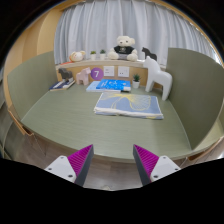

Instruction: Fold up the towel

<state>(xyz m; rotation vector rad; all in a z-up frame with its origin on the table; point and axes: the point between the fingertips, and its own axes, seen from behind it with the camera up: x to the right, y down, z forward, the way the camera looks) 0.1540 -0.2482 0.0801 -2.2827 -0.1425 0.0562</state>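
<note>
A light towel with a blue pattern (128, 104) lies flat on the green table (70, 125), well beyond my fingers and a little to the right. My gripper (112, 160) is open and empty, held above the table's near edge. Its two fingers, with magenta pads (83, 158), stand wide apart with nothing between them.
A low shelf (100, 66) runs along the far side of the table with a plush bear (124, 45), small figures and a purple card (95, 73). A white toy animal (152, 74) stands at the far right. Curtains hang behind.
</note>
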